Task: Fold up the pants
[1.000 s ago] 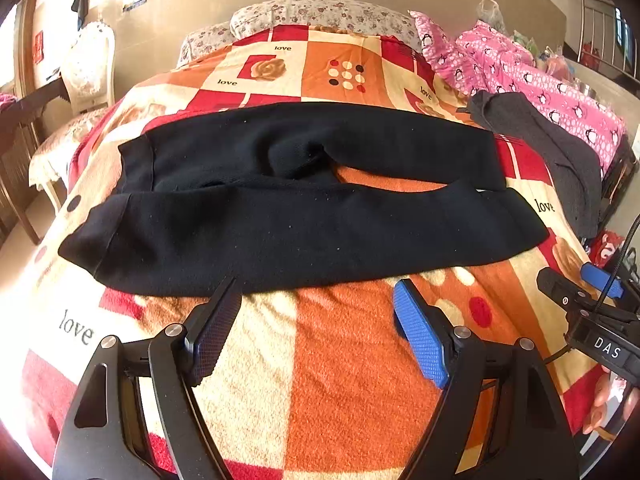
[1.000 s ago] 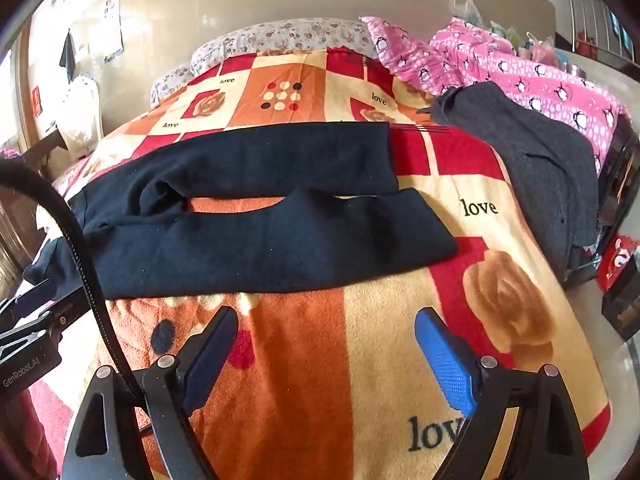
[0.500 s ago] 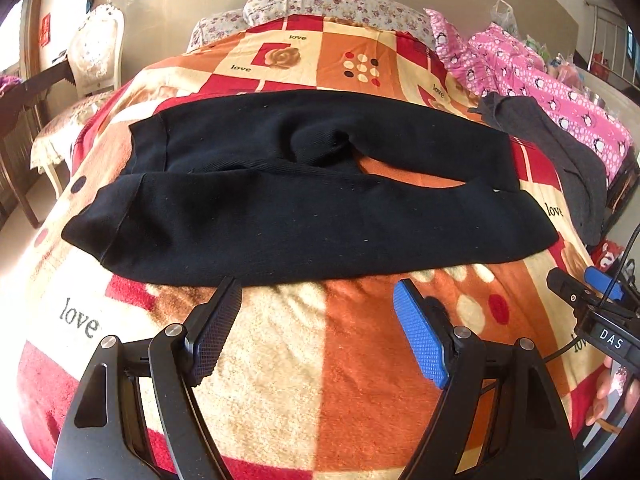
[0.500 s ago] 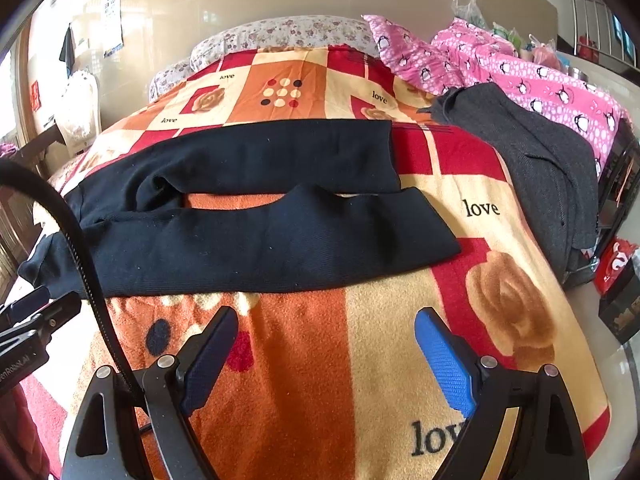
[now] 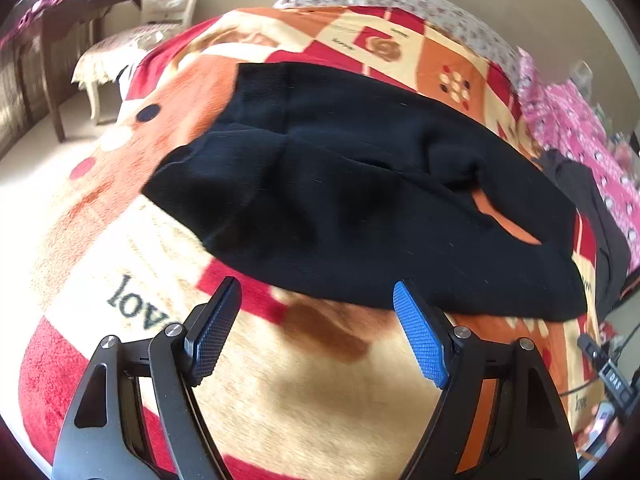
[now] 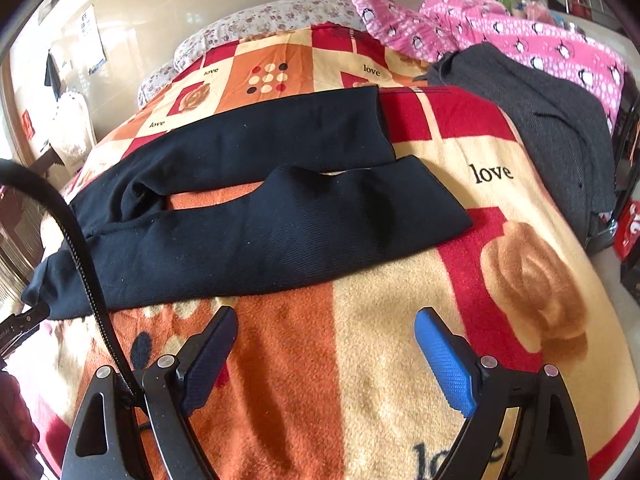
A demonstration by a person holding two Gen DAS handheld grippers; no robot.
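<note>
Both sets of jaws are spread wide with nothing between them. On my left gripper (image 5: 316, 316) the tips hang over bare blanket (image 5: 320, 392), just short of the near hem of the pants (image 5: 360, 216); my right gripper (image 6: 326, 344) sits over the orange and cream squares, also a little short of the cloth, so neither is touching fabric yet.

Just beyond the fingertips, the black pants lie flat across the bed, waistband (image 5: 260, 84) toward my left and the two leg ends (image 6: 440, 208) toward my right. The near leg lies closest to me, the far leg behind it, with a sliver of orange blanket showing through the gap at the crotch. No fold has been made, as far as I can judge; this looks like the approach to a first grasp.

Past the pants, a dark grey garment (image 6: 540, 120) lies on the right side of the bed, with a pink penguin-print cover (image 6: 520, 48) behind it and floral pillows (image 6: 260, 20) at the head. A chair (image 5: 160, 0) stands off to the left.

My worries from here: the blanket is plush, so a deep pinch could take pile along with the hem and drag the bedding up with it. The left view is smeared, which makes my aim at the waist corner less sure. If I catch only the top layer of the knit, the leg would open instead of folding over cleanly. The cable (image 6: 80, 240) crossing the right view could also snag the waist end.
</note>
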